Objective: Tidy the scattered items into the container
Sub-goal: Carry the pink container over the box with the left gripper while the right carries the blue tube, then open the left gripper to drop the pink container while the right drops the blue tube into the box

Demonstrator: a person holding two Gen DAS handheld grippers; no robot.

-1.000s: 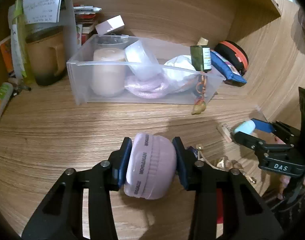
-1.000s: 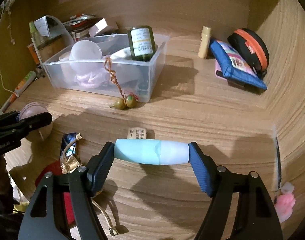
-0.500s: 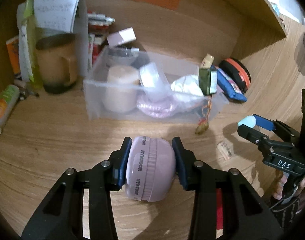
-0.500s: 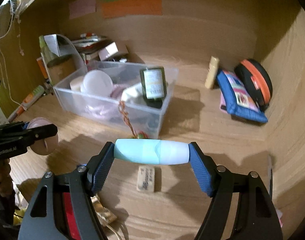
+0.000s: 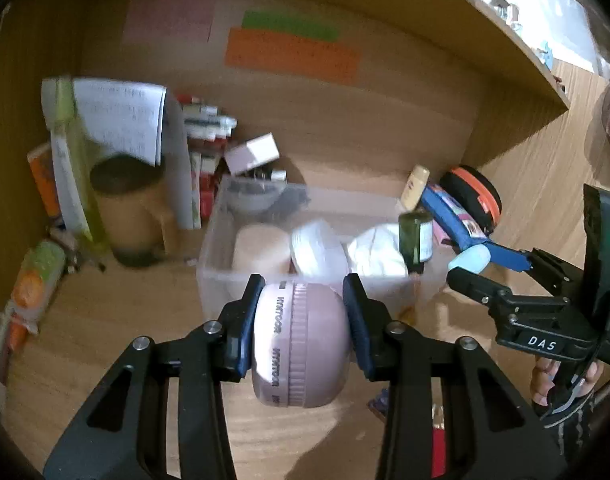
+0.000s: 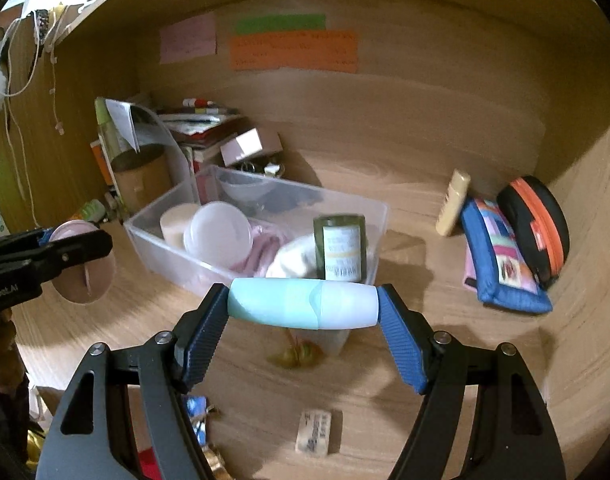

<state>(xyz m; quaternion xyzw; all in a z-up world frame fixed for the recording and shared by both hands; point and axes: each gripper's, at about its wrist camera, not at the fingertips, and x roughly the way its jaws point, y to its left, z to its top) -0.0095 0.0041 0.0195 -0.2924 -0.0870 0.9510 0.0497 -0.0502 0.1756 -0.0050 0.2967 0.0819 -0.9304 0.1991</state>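
I am holding a round pink case (image 5: 301, 344) in my left gripper (image 5: 303, 320), its two blue-padded fingers clamped on the case's flat faces, the ribbed seam running between them; the case is hanging above the wooden desk (image 5: 105, 320), just in front of the clear plastic container (image 5: 213, 276). In my right gripper (image 6: 303, 308) I am gripping a pale blue tube (image 6: 301, 307) end to end, the fingers pressing on its two tips so that it is lying crosswise; it too is sitting in the air near the container's (image 6: 153, 244) front corner.

Inside the container I am seeing a cream candle (image 6: 177, 224), a white round lid (image 6: 219, 236) tilted against it, a pink coil of cord (image 6: 261, 252), a white cloth (image 6: 293, 260) and a dark green bottle (image 6: 340, 254) standing upright at the right end; a beaded charm (image 6: 295, 354) is lying on the desk just below that corner.

On the desk nearer to me an eraser (image 6: 315, 432) is lying loose; some foil-wrapped bits (image 6: 197, 412) are showing behind my right gripper's left finger, too hidden to name. Against the right wall a blue pouch (image 6: 501, 264) is leaning beside a black and orange case (image 6: 537, 224); a cream tube (image 6: 453, 202) is propped next to them.
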